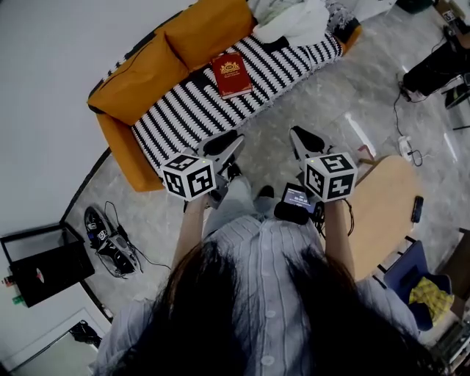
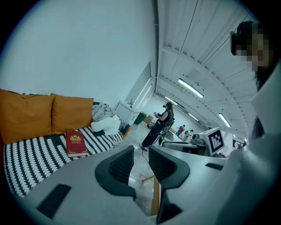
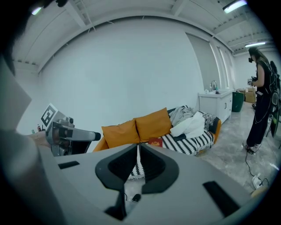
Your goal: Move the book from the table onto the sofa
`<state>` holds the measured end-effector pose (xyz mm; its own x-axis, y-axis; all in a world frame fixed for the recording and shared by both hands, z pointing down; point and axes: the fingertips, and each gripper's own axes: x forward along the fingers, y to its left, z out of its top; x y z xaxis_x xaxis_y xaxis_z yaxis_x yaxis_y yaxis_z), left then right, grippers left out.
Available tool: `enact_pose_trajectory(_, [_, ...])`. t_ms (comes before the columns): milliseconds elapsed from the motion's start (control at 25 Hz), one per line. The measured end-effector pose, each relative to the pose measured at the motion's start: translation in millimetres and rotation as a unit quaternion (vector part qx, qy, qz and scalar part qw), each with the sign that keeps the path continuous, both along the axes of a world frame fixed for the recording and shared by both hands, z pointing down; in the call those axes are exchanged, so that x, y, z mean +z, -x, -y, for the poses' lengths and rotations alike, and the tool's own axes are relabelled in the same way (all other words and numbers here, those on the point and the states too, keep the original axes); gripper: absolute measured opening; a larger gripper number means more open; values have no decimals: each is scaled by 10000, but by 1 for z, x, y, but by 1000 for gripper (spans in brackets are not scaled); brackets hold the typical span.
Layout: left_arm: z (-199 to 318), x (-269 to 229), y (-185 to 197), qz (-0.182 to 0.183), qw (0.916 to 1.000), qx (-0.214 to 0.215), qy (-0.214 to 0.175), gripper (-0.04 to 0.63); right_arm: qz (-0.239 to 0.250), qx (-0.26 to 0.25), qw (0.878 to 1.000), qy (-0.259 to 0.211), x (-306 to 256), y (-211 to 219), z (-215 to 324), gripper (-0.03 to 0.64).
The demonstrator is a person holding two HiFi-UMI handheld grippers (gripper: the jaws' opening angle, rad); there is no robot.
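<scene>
The red book [image 1: 231,74] lies flat on the striped seat of the orange sofa [image 1: 147,84], apart from both grippers. It also shows in the left gripper view [image 2: 75,143] and small in the right gripper view [image 3: 155,142]. My left gripper [image 1: 226,145] hangs over the floor in front of the sofa, its jaws a narrow gap apart with nothing between them [image 2: 141,150]. My right gripper [image 1: 301,138] is beside it, shut and empty [image 3: 138,148].
A heap of pale clothes [image 1: 294,22] fills the sofa's right end. A round wooden table [image 1: 382,213] with a small dark device [image 1: 417,208] stands at the right. Cables [image 1: 407,150] trail on the marble floor. Another person [image 3: 261,101] stands further off.
</scene>
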<state>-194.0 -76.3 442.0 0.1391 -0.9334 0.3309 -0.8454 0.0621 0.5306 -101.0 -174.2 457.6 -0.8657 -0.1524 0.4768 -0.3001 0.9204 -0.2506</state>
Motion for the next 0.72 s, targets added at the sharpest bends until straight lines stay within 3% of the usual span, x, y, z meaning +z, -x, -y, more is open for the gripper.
enact_pose_trajectory(720, [8,-5,-10,91,9999,71,-19,115,87,14,10000,-16,-4,-10,3,35])
